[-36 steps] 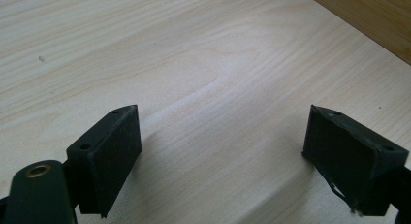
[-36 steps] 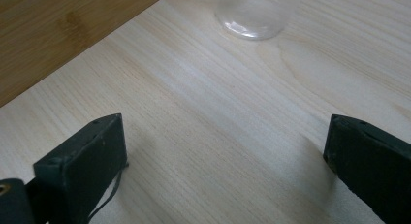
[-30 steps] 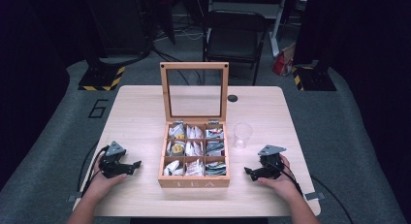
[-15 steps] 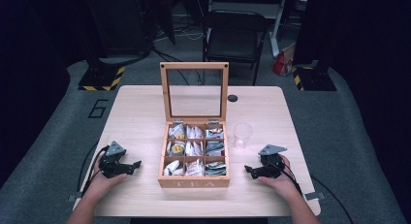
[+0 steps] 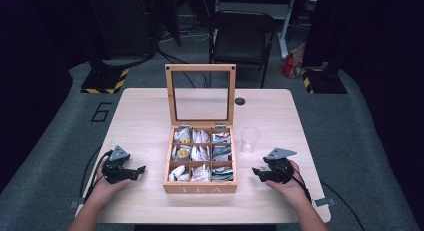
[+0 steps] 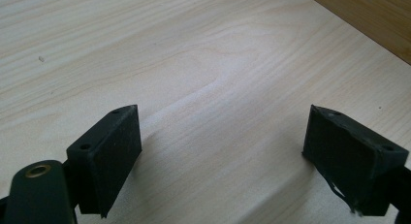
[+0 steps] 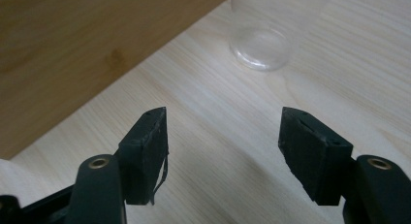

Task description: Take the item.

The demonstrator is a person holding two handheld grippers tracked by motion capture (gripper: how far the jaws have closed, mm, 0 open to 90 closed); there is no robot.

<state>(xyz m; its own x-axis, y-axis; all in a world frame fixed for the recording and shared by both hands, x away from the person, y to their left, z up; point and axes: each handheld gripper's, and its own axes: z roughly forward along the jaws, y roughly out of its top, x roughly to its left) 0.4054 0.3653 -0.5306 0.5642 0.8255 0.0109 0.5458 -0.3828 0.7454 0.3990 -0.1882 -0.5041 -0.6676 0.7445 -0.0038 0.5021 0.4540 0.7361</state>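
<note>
Table [image 5: 150,116]: tea box [image 5: 200,163] btwn left gripper [image 5: 141,169], right gripper [image 5: 255,171].

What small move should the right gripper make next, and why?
Probably ease the right gripper forward toward the clear plastic cup. Its fingers stand open with bare table between them, and the cup sits just ahead, beside the open tea box. The left gripper is open too, resting empty.

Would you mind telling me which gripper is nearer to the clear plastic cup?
Right. The right gripper rests on the table just in front of the clear cup, on the same side of the tea box. The left gripper sits across the box, farther away.
</note>
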